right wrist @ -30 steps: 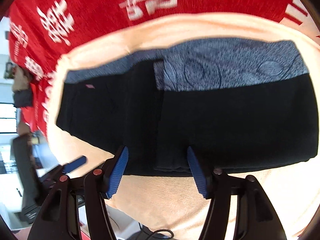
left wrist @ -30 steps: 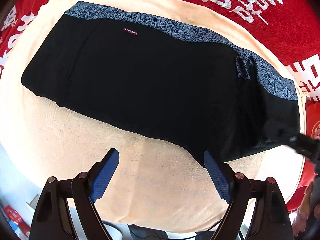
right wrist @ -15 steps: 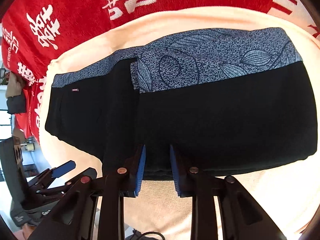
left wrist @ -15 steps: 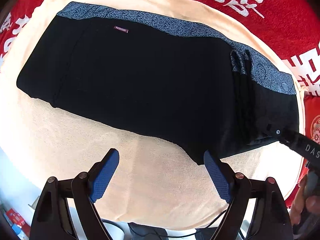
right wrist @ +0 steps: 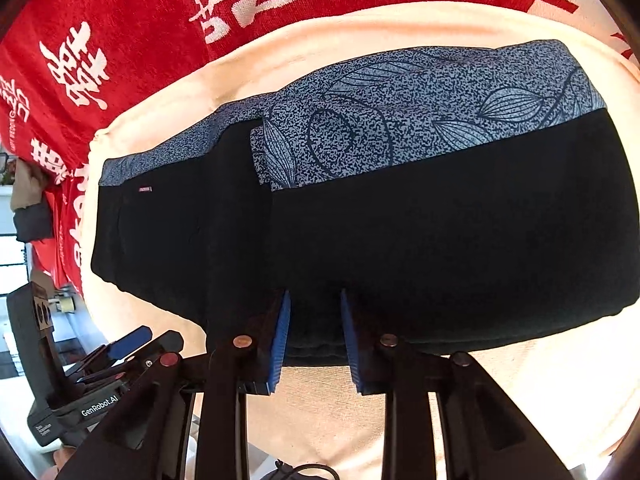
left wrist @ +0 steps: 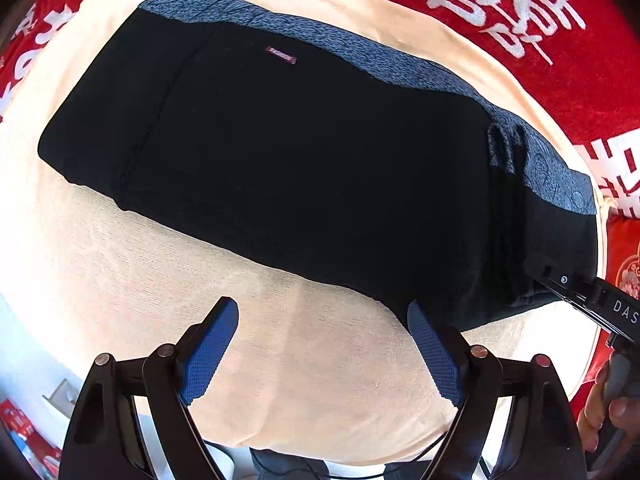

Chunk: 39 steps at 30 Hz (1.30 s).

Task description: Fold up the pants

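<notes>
Black pants (left wrist: 280, 152) with a grey patterned waistband lie on a cream towel (left wrist: 120, 280), one end folded over into a thick stack (right wrist: 440, 240). My right gripper (right wrist: 314, 312) is shut on the near edge of that folded stack, with several dark cloth layers pinched between its blue pads. In the left wrist view the right gripper (left wrist: 580, 292) reaches the pants' right end, held by a hand. My left gripper (left wrist: 322, 320) stands open above the towel just in front of the pants' near edge, nothing between its fingers. In the right wrist view the left gripper (right wrist: 120, 344) shows at the lower left.
A red cloth (left wrist: 520, 12) with white characters lies under and around the towel (right wrist: 320, 400). Cables and dark items hang below the towel's near edge. Room clutter (right wrist: 28, 208) shows at the far left.
My right gripper has sunk to the pants and its jaws have closed from wide apart onto the folded near edge. The left gripper has stayed open and in place.
</notes>
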Motion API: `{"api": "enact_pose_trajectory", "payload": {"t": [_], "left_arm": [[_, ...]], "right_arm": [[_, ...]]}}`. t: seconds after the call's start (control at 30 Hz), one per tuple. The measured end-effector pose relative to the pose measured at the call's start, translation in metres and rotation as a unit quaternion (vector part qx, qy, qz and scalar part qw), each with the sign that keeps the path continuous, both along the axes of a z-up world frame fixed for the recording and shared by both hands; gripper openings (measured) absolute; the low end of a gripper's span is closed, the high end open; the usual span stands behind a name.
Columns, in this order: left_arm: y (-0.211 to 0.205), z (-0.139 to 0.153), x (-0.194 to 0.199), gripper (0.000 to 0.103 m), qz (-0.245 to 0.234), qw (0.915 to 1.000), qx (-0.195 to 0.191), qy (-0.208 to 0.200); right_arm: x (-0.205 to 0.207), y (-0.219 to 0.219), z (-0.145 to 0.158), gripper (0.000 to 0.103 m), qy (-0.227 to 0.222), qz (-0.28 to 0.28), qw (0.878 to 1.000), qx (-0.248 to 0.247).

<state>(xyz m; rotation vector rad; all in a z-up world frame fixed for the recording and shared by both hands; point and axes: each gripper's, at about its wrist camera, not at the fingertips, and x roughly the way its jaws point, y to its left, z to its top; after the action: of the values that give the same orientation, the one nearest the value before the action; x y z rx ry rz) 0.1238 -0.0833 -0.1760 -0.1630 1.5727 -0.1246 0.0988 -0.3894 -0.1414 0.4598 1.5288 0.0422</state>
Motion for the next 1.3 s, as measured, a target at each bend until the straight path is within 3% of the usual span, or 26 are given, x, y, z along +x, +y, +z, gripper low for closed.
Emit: {"api": "enact_pose_trajectory", "payload": {"t": [0.17,0.33,0.5,0.67,0.97,1.17,1.3], "left_arm": [[0.014,-0.004,0.0,0.087,0.011,0.9999,0.001,0.003],[0.026,0.012,-0.011,0.087,0.006,0.9999,0.009,0.007],[0.026,0.042,-0.023,0.087,-0.044,0.9983,0.036,0.01],[0.013,0.069,-0.026,0.087,-0.102,0.9934,0.052,0.011],[-0.032,0.14,-0.008,0.087,-0.206,0.9768,0.049,-0.031],[-0.061,0.158,-0.014,0.087,-0.256,0.9649,0.041,-0.041],[-0.067,0.155,-0.025,0.087,-0.243,0.9696,0.024,-0.012]], "right_arm": [[0.003,0.006,-0.001,0.036,0.0,0.01,1.0,-0.006],[-0.002,0.019,0.014,0.037,0.016,0.018,1.0,-0.021],[-0.029,0.034,0.049,0.037,0.014,0.014,1.0,0.009],[-0.051,0.029,0.09,0.054,-0.004,-0.014,1.0,-0.008],[-0.094,0.017,0.138,0.061,-0.011,-0.077,0.997,-0.014],[-0.115,0.014,0.156,0.063,-0.014,-0.093,0.995,-0.022],[-0.116,0.013,0.167,0.063,-0.025,-0.093,0.995,-0.031]]}}
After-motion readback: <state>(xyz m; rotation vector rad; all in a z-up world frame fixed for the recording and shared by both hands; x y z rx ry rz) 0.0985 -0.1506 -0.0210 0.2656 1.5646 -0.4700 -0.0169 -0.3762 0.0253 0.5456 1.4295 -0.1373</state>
